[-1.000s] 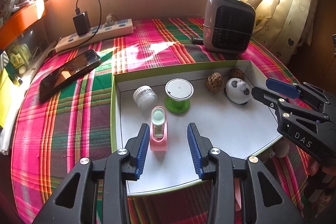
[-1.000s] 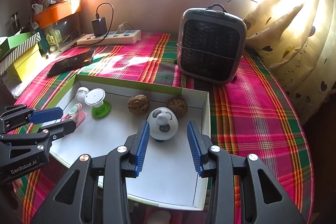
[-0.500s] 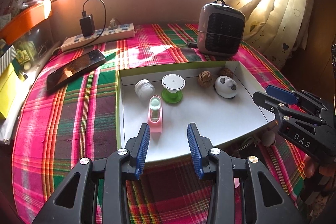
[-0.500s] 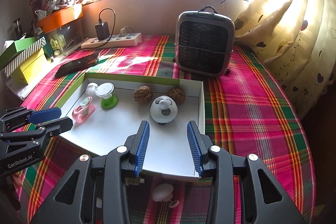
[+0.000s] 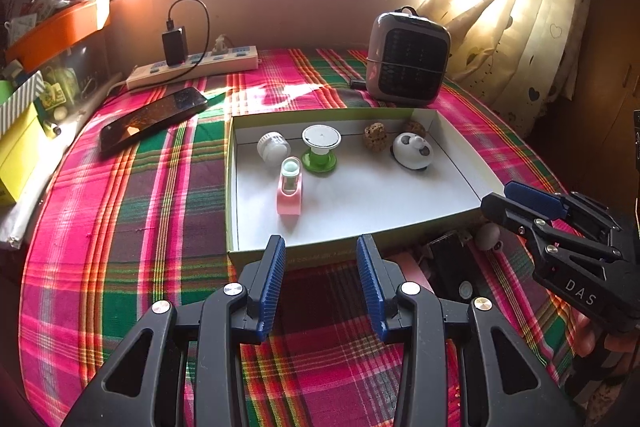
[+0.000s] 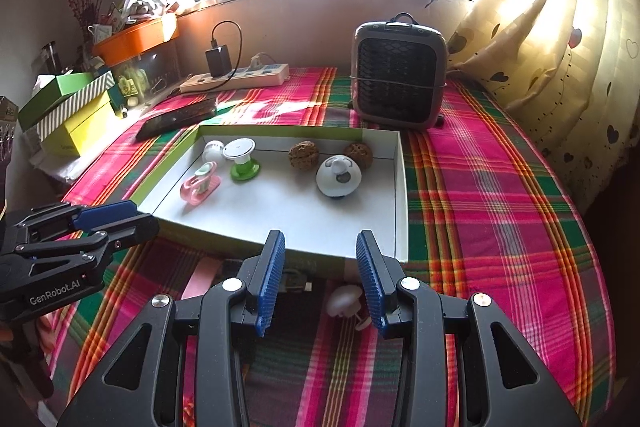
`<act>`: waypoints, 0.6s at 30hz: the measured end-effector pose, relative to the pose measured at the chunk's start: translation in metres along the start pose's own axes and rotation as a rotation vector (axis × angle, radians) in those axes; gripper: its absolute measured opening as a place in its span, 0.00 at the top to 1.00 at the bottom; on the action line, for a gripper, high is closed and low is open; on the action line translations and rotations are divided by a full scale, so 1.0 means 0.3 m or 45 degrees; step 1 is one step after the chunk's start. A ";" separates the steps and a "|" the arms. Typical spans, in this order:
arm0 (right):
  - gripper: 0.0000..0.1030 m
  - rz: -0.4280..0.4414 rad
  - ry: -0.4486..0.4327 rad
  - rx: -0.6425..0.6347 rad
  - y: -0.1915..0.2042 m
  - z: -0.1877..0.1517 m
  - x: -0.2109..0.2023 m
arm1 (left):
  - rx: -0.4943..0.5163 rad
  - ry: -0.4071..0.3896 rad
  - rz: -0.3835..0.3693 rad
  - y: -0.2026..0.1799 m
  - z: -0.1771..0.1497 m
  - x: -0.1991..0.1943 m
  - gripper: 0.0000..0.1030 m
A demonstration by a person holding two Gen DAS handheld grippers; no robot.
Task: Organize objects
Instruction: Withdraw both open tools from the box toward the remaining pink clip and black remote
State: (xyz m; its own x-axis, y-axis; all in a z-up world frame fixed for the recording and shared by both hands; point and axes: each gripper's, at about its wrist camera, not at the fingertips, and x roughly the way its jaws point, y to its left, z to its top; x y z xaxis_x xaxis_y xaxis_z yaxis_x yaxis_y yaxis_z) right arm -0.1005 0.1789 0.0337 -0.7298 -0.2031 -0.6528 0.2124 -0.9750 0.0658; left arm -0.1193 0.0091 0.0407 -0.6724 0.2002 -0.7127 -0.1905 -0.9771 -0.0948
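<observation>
Both grippers agape, empty, near tray's front edge.

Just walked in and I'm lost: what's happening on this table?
A person holding two grippers is sorting small objects into a shallow box on the plaid cloth. Inside sit a pink holder, a green stand, a white jar, two walnuts and a round white toy. The left gripper and right gripper are open and empty, near the box's front edge, where a few items lie.
</observation>
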 end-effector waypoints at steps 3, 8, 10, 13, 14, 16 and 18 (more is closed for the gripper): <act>0.62 0.028 0.005 -0.003 0.018 -0.025 -0.016 | -0.004 -0.001 -0.006 -0.002 -0.015 -0.013 0.66; 0.62 0.061 0.028 -0.016 0.056 -0.064 -0.019 | -0.018 0.005 -0.023 -0.006 -0.040 -0.022 0.66; 0.62 0.074 0.045 -0.034 0.073 -0.076 -0.012 | -0.014 0.013 -0.029 -0.009 -0.050 -0.022 0.66; 0.62 0.083 0.063 -0.043 0.090 -0.091 -0.002 | -0.016 0.020 -0.034 -0.011 -0.064 -0.023 0.66; 0.62 0.087 0.069 -0.040 0.092 -0.095 0.002 | -0.019 0.022 -0.036 -0.010 -0.067 -0.024 0.66; 0.62 0.091 0.086 -0.039 0.099 -0.102 0.012 | -0.021 0.023 -0.040 -0.009 -0.074 -0.026 0.66; 0.62 0.086 0.098 -0.048 0.107 -0.108 0.020 | -0.023 0.025 -0.042 -0.007 -0.077 -0.027 0.66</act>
State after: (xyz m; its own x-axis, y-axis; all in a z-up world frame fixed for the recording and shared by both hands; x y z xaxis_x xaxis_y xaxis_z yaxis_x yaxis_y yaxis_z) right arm -0.0771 0.1494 0.0075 -0.6614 -0.2595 -0.7037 0.2848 -0.9549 0.0844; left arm -0.0969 0.0079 0.0307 -0.6517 0.2310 -0.7225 -0.1991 -0.9712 -0.1310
